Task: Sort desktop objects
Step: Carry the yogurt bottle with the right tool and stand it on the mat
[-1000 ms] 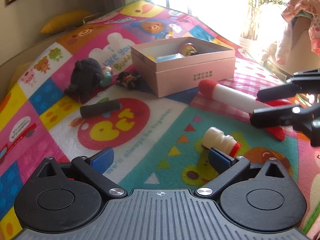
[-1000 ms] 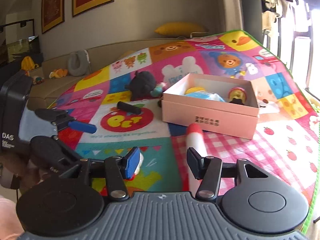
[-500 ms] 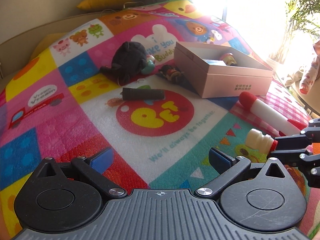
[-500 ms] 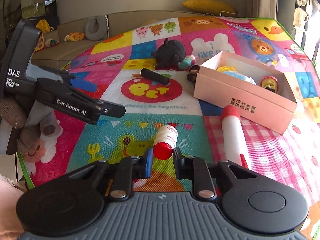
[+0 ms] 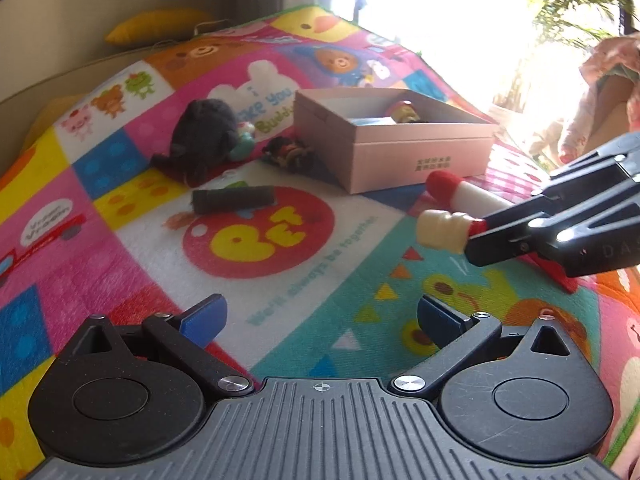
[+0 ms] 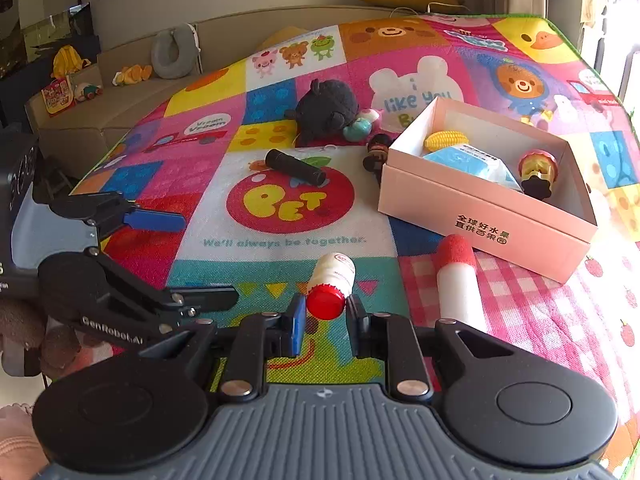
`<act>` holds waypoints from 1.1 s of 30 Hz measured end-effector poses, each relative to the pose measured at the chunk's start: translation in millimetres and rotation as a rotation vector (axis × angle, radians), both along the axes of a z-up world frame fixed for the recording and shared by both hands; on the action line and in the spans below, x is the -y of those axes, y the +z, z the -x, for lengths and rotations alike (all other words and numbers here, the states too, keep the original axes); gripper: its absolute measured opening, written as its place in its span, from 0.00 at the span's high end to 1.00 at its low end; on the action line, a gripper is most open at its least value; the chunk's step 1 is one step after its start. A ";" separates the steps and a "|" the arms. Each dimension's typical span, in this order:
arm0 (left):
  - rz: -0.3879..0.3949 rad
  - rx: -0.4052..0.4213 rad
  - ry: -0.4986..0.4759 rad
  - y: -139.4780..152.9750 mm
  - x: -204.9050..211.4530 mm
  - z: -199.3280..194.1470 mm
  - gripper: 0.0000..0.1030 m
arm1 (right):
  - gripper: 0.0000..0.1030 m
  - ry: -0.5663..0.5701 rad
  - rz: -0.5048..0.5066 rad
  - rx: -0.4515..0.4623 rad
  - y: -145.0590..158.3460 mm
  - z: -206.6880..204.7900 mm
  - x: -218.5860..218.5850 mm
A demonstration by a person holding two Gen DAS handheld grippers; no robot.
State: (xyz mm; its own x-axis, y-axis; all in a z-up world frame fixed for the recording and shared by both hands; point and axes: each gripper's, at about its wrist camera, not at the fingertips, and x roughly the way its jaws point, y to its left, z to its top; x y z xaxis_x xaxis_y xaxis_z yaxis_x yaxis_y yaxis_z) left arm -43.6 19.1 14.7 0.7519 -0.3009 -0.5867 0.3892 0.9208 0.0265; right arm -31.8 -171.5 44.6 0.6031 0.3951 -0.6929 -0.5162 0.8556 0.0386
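1. Right gripper (image 6: 323, 320): the jaws have just been closing and now stand narrow, the pads pressing on the red cap of a small white drink bottle (image 6: 331, 282). The bottle points away from the camera. In the left wrist view it appears clear of the play mat (image 5: 280, 308), so it is judged lifted, not resting.
2. Left gripper (image 5: 322, 316): jaws wide apart, nothing between them. It hangs over the mat and holds nothing.
3. Nearest item left on the mat: a white foam stick with a red tip (image 6: 456, 276), lying just to the right of the held bottle, its red end close to the front wall of the pink cardboard box (image 6: 480, 220). Not yet sorted.
4. Box contents, as far as visible: a yellow toy corn cob (image 6: 445, 141), a pale blue tissue pack (image 6: 468, 160) and a small red-and-yellow figure (image 6: 538, 170). These three count as done.
5. Beside the box's left end: a small dark figure (image 6: 378, 152) lying on the mat, touching or nearly touching the box corner; which cannot be told. Not yet sorted.
6. Middle of the mat: a black cylinder (image 6: 295, 167) lying at the top of the printed apple. Not yet sorted.
7. Farthest: a black plush toy (image 6: 326, 110) with a small teal-and-white ball-shaped toy (image 6: 358, 128) against it. Not yet sorted.
8. Judgement: three items boxed, one in hand, five left on the mat; the task is under half complete. The held bottle presumably goes to the box.
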 end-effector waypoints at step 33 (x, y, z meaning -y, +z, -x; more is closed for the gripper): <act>-0.056 -0.009 -0.240 -14.9 49.2 -5.5 0.00 | 0.76 0.014 -0.054 -0.046 -3.3 -26.0 -15.2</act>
